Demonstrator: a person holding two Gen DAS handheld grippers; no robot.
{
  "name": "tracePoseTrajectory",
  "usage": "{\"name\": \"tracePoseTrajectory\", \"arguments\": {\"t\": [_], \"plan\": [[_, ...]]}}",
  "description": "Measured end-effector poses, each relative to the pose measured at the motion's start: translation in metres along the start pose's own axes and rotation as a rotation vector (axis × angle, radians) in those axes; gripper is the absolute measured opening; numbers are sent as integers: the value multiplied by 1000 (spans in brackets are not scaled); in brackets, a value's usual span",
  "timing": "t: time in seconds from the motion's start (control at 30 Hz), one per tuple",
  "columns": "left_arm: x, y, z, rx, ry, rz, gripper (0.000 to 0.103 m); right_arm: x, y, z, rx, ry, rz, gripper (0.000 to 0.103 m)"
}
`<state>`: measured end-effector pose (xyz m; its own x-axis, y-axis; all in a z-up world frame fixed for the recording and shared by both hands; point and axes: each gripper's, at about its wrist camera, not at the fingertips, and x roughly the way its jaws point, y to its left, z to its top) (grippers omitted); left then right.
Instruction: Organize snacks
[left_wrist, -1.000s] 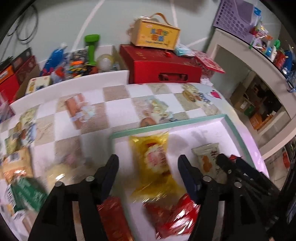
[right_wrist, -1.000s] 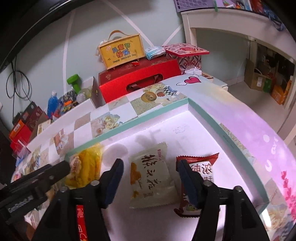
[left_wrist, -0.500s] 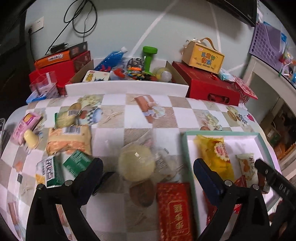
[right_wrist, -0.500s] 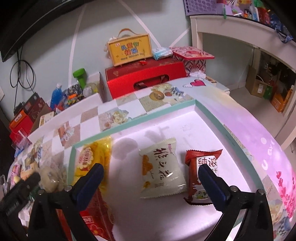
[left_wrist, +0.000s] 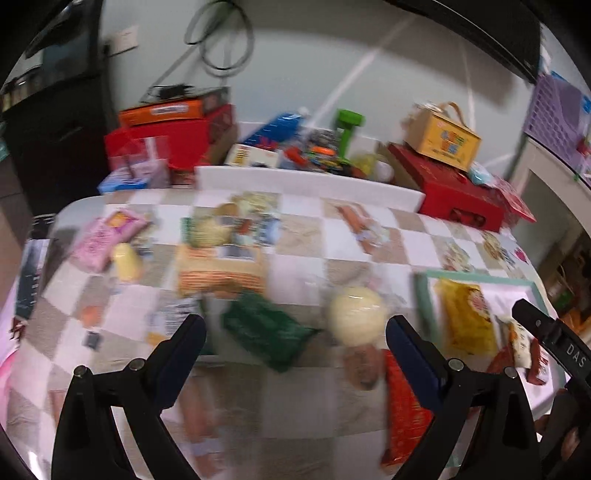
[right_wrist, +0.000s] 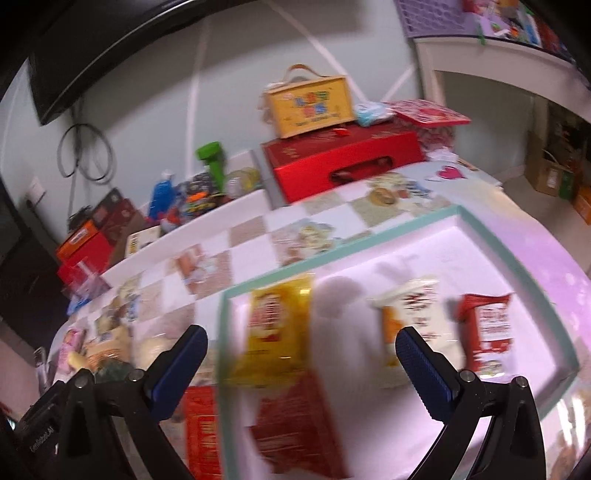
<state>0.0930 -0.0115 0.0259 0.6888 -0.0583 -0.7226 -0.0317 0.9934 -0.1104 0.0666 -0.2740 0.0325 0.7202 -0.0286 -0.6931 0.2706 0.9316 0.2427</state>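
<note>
My left gripper (left_wrist: 295, 343) stands open over the checked tablecloth, with nothing between its fingers. Ahead of it lie a green packet (left_wrist: 266, 328) and a pale round bun in clear wrap (left_wrist: 356, 319); a red packet (left_wrist: 404, 410) lies beside its right finger. My right gripper (right_wrist: 301, 350) is open and empty above the teal-rimmed white tray (right_wrist: 343, 245). In the tray lie a yellow packet (right_wrist: 275, 325), a cream packet (right_wrist: 413, 317), a red-and-white packet (right_wrist: 487, 328) and a dark red packet (right_wrist: 295, 417). The tray's corner (left_wrist: 423, 295) shows at the right of the left wrist view.
Farther left on the table lie an orange packet (left_wrist: 218, 269), a pink packet (left_wrist: 105, 236) and a small yellow piece (left_wrist: 127, 262). Behind the table stand a red case (right_wrist: 343, 162) with a yellow carry box (right_wrist: 314, 105), a green dumbbell (left_wrist: 349, 125) and red boxes (left_wrist: 166, 136).
Both grippers opened wide. The left one let go of the yellow packet in the tray and swung left over the loose snacks. The right one released the cream packet and drew back.
</note>
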Motion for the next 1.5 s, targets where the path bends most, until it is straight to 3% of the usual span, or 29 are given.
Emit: {"name": "tracePoseTrajectory", "arguments": {"t": [0.3,0.5,0.83,0.93,1.13,1.37,1.43,1.5], "plan": [[-12,87,0,-163,21,131,98,3,71,-16,-109,17,126,103],[3,114,-7,-222,68,127,98,16,114,-33,-208,52,160,103],[48,108,-10,-220,150,83,97,53,143,-44,-334,102,113,102],[58,107,-5,-208,158,92,95,66,148,-43,-358,119,95,96],[76,110,-3,-207,183,101,92,90,153,-45,-383,161,71,95],[88,101,-7,-143,216,175,91,101,152,-49,-386,182,55,94],[87,98,-8,-134,217,186,83,101,153,-51,-390,185,58,92],[84,96,-7,-125,214,194,67,101,152,-50,-384,186,62,88]]}}
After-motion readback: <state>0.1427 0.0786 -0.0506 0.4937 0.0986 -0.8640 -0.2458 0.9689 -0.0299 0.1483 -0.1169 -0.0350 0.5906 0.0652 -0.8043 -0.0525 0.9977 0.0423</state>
